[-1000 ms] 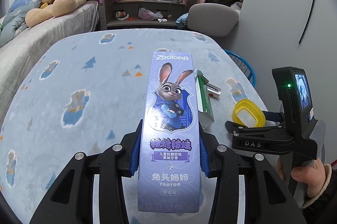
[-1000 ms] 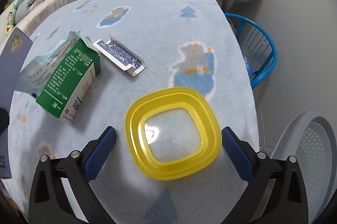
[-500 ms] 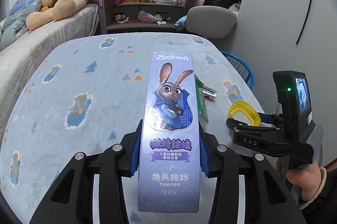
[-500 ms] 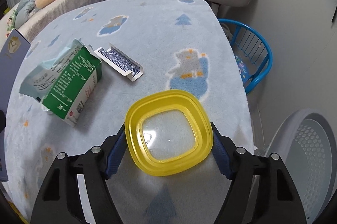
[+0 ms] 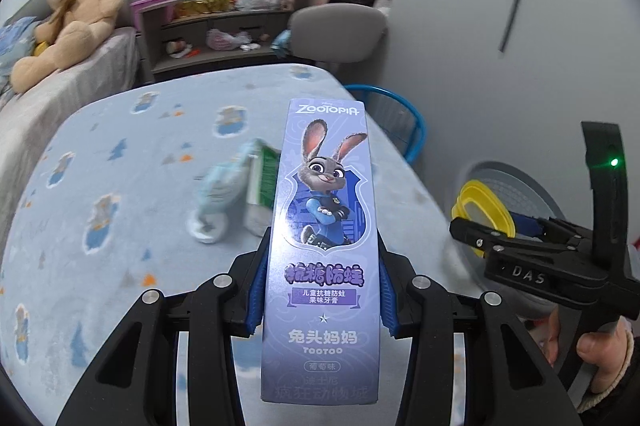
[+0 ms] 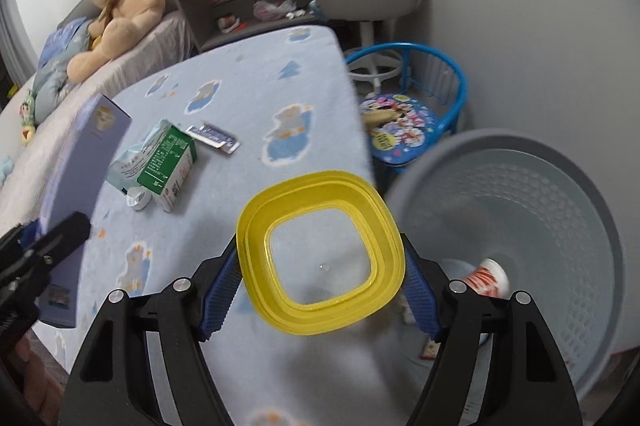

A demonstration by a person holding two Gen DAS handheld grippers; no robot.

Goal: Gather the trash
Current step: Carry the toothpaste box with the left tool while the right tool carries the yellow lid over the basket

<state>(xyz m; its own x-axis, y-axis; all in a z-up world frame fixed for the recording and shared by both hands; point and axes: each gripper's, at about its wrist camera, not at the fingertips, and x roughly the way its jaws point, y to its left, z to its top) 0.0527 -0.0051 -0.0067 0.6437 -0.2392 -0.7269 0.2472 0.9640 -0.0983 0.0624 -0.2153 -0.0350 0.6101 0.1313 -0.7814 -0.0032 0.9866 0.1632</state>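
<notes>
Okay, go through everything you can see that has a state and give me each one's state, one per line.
Left gripper: shut on purple toothpaste box.
Right gripper: shut on yellow lid, lifted off table.
Green carton: opened, lying on table.
Card box: lying flat.
Grey bin: open, cup inside.

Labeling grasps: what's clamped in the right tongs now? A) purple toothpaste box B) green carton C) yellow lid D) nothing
C: the right tongs press both blue pads on the yellow lid, lifted off the table near the grey bin.
</notes>
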